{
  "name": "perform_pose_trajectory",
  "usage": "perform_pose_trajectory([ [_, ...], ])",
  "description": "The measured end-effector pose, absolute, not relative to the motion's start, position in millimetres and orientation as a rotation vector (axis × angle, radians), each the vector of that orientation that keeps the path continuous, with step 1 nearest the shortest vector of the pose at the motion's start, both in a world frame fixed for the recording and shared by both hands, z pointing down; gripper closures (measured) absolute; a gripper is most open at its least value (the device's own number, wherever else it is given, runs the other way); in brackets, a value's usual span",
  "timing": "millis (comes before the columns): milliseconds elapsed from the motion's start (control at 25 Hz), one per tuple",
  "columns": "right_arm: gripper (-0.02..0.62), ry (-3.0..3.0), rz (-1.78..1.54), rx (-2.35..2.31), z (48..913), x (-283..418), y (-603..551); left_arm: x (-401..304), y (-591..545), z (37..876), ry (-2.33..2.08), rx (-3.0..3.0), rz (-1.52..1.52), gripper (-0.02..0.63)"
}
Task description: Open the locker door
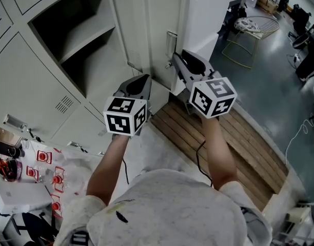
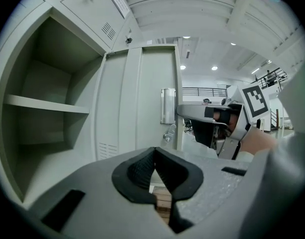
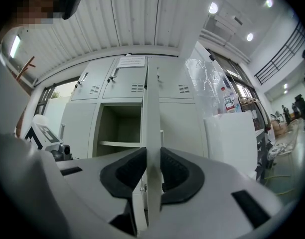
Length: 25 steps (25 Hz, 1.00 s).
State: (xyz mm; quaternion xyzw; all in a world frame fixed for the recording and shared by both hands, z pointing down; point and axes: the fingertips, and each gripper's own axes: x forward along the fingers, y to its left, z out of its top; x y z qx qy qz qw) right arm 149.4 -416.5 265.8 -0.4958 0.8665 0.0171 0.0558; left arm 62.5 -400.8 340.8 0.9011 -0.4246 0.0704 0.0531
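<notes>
Door edge [image 3: 152,93] pinched by right gripper [image 3: 153,158], per its view; left gripper [image 2: 153,153] closed.

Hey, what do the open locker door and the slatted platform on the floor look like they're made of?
Locker door: probably painted sheet metal, matte pale grey; thin edge, folded rims and stamped vent slots suggest it. Slatted platform: looks like wood, dull brown planks with gaps between them.

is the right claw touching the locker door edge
Touching. The right gripper view shows the right claw closed on the edge of the open locker door, with both pads pressed against it.
</notes>
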Motion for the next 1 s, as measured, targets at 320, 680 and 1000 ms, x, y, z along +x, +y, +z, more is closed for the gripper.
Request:
perform_pose_trajectory([
  [320, 0.511, 2.607, 0.058, -1.529, 266.5, 169.5, -434.6, 83.7, -413.0, 339.6, -1.247, 2.771, 0.224, 0.600],
  [680, 0.508, 2.582, 0.063, -1.582, 266.9, 186.0, -456.7, 94.1, -427.1, 344.4, -1.217, 2.779, 0.236, 0.599],
  [1000, 0.508, 2.554, 0.064, -1.639, 266.2, 196.1, -469.0, 98.2, -435.2, 345.1, -1.205, 2.778, 0.241, 0.599],
])
